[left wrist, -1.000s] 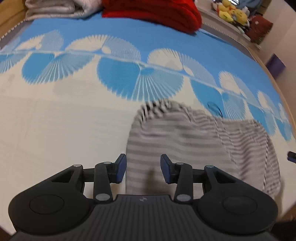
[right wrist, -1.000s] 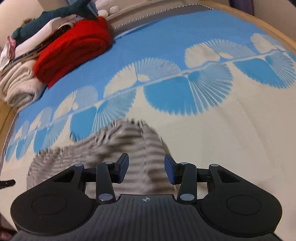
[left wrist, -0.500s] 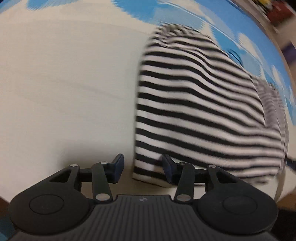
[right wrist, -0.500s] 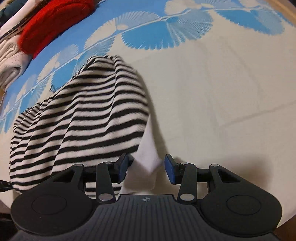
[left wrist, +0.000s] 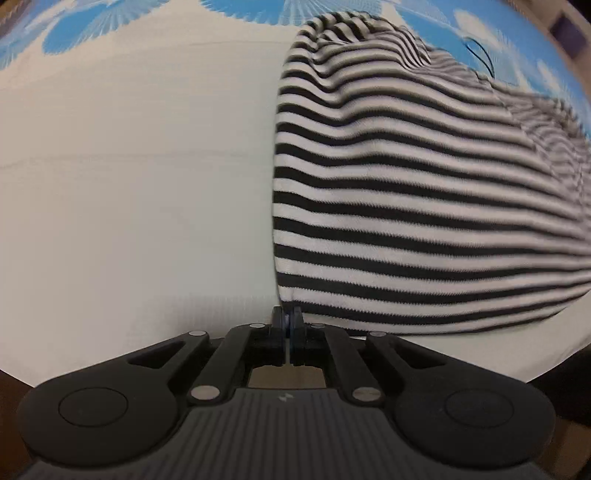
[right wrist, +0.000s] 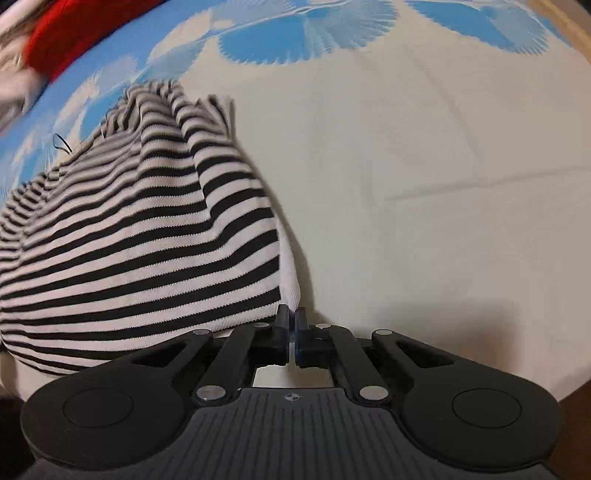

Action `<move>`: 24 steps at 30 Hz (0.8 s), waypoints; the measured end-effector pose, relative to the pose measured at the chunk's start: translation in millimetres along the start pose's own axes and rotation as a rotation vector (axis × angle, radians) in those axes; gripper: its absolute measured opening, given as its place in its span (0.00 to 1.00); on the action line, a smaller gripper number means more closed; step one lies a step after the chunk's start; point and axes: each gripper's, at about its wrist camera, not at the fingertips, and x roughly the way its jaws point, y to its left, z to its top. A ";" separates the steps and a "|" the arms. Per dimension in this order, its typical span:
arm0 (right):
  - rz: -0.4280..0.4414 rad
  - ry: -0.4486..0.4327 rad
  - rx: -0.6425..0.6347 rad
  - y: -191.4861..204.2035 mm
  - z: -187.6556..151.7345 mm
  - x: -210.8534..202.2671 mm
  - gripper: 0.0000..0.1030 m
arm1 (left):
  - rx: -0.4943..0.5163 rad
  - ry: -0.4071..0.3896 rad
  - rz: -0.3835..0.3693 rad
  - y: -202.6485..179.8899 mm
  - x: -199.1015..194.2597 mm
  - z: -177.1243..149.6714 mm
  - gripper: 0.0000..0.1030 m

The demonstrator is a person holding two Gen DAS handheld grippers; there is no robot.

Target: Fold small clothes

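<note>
A black-and-white striped garment (left wrist: 424,192) lies on the bed, its far part rumpled. In the left wrist view it fills the right half; my left gripper (left wrist: 287,319) is shut on its near left corner. In the right wrist view the garment (right wrist: 140,251) fills the left half, with a white inner layer showing at its right edge. My right gripper (right wrist: 290,317) is shut on its near right corner. Both grippers are low, close to the bed's near edge.
The bedspread (right wrist: 424,184) is cream near me with blue fan patterns farther away (left wrist: 103,26). A red folded item (right wrist: 74,33) and pale clothes lie at the far left in the right wrist view. The bed's near edge runs just beneath both grippers.
Both grippers dropped toward the near edge of the striped garment and closed on its two near corners. They were open half a second ago.
</note>
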 end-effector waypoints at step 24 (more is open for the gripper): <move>0.301 -0.315 -0.210 152.5 50.2 -0.7 0.13 | 0.153 -0.321 -0.207 -156.5 -10.0 75.8 0.34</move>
